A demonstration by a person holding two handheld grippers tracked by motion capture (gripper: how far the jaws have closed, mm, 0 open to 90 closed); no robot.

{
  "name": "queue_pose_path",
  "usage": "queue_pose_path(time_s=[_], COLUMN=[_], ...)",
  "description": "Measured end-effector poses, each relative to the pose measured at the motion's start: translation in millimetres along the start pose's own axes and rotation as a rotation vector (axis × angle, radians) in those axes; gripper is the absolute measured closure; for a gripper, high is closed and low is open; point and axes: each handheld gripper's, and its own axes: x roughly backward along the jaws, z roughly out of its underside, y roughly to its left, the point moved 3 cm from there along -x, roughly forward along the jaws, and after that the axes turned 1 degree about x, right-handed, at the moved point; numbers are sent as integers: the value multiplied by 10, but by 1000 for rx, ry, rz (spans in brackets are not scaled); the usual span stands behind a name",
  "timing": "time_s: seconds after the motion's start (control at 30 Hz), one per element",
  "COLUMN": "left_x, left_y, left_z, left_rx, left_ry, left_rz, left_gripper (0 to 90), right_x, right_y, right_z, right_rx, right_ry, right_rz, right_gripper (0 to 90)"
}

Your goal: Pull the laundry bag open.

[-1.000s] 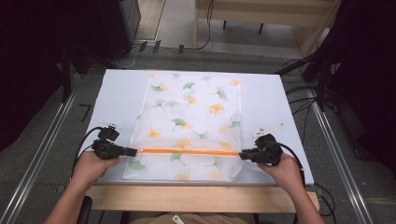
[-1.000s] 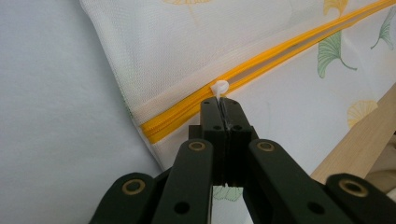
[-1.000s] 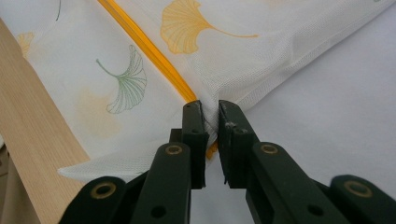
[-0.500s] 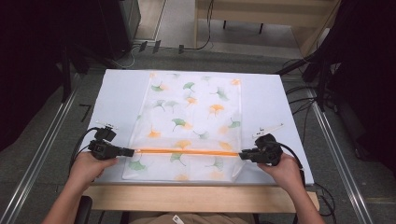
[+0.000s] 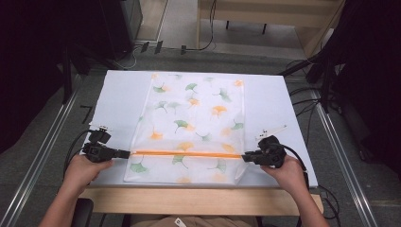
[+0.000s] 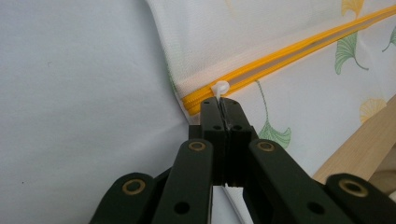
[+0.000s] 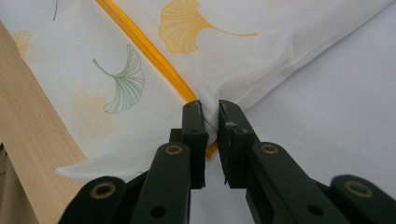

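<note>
The left hand-held gripper (image 5: 124, 153) has slid outward, clamped on the white zipper pull (image 6: 220, 87). The right hand-held gripper (image 5: 246, 158) pinches the mesh bag (image 5: 189, 123) (ginkgo-printed, orange zipper (image 5: 187, 153)), flat on the table (image 5: 118, 99).

A white mesh bag (image 5: 191, 127) printed with ginkgo leaves lies flat, its orange zipper (image 5: 187, 153) stretched between the hand-held grippers, seemingly closed, white pull (image 6: 220, 87) at the left one.

No text, label, brand, number or sign can be read anywhere. The mesh bag (image 5: 191, 127) bears only printed ginkgo leaves in green and orange, with no lettering on it.
</note>
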Motion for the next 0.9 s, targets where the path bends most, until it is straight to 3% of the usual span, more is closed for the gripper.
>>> queue_pose_path(time_s=[0.23, 0.3, 0.37, 0.53, 0.9], left_x=[-11, 3, 29, 15, -80], left_y=[-16, 2, 33, 17, -72], left_z=[0, -4, -1, 14, 12], left_rx=[-26, -11, -11, 3, -29], left_ry=[1, -11, -14, -14, 7], left_rz=[-10, -33, -87, -40, -13], left_gripper=[900, 900, 900, 900, 900], right_x=[-3, -2, 2, 21, -56], right_y=[-5, -18, -24, -87, -261], right_z=[3, 6, 3, -12, -32], right_rx=[-3, -4, -6, -18, -37], right_ry=[3, 0, -2, -11, -28], right_rz=[0, 0, 4, 39, 69], right_gripper=[833, 833, 835, 835, 815])
